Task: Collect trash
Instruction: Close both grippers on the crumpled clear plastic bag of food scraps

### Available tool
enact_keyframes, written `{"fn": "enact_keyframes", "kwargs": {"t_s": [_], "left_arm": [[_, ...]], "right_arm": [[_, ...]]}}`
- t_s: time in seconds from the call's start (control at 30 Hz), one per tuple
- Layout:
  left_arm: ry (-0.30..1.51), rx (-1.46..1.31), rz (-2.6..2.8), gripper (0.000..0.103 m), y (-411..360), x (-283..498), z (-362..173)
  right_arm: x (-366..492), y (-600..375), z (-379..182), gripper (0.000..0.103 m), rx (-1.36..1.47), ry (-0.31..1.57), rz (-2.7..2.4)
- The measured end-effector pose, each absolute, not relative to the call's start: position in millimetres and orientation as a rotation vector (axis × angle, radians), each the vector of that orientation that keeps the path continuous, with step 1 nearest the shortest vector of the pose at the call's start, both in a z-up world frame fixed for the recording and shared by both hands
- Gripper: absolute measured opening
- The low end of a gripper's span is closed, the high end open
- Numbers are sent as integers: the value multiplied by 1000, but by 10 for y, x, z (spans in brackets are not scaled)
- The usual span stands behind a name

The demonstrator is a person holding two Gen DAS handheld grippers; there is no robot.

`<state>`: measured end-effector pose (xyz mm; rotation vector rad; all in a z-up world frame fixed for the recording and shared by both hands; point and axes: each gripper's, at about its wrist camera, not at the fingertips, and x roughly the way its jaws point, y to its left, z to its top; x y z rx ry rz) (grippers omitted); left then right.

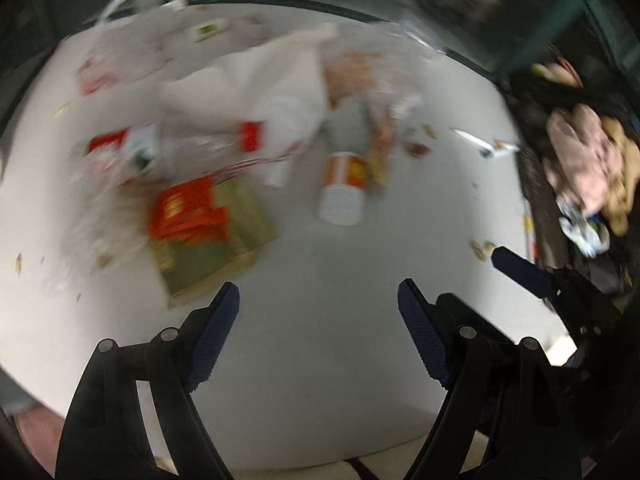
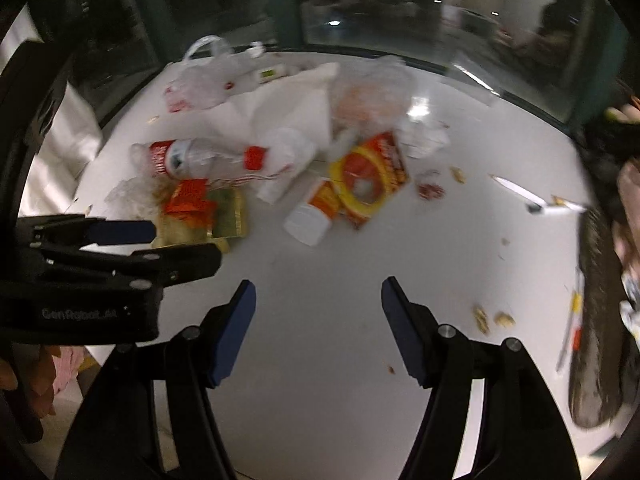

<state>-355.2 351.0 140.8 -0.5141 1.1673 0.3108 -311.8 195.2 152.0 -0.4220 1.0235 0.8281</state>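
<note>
Both pairs of fingers stood spread with nothing between them: the left gripper [image 1: 319, 296] hung over bare white tabletop, its blue-padded fingers [image 1: 214, 334] wide apart, and the right gripper [image 2: 318, 291] was likewise parted and empty over the table [image 2: 320, 360]. In the right wrist view the left gripper [image 2: 148, 236] showed side-on at the left edge, just in front of the litter; in the left wrist view one blue finger of the right gripper reached in from the right edge.

Trash lay in a loose heap across the middle and far side of the round table, well ahead of both sets of fingertips. Nearest were a gold tray with a crumpled orange wrapper [image 2: 190, 200] on it and a toppled orange-and-white cup with a white lid [image 2: 310, 220] (lying on its side, lid towards the cameras). An orange-and-yellow box [image 2: 370, 178] lay against the cup. Behind them rested a crushed clear bottle with a red cap [image 2: 192, 158], white paper bags [image 2: 288, 120] and thin plastic bags [image 2: 200, 80]. A white plastic knife [image 2: 516, 192] and some crumbs [image 2: 492, 318] lay apart to the right.

The left wrist picture was heavily blurred, so finer details there could not be told.
</note>
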Motion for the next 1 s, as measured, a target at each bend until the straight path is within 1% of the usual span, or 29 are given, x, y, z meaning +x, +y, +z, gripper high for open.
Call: {"fn": "enact_keyframes", "kwargs": {"t_s": [0.17, 0.2, 0.23, 0.43, 0.7, 1.0], "left_arm": [[1168, -543, 384, 79, 3712, -3725, 1379], [1166, -541, 389, 79, 3754, -3759, 1388], [1157, -535, 400, 79, 3822, -3795, 1410], [1120, -493, 445, 82, 4265, -4005, 1488], [1137, -531, 466, 83, 4942, -4259, 1362], [1195, -453, 396, 83, 5263, -4258, 1136]], "right_arm": [[-3151, 2209, 1476, 63, -457, 1032, 916], [-3159, 2284, 1480, 64, -457, 1029, 926], [-3184, 2356, 1480, 71, -462, 1024, 934], [-3334, 2804, 1513, 75, -443, 1005, 938], [-3491, 3317, 1451, 75, -458, 1024, 934], [-3519, 3805, 1302, 75, -468, 1047, 956]]}}
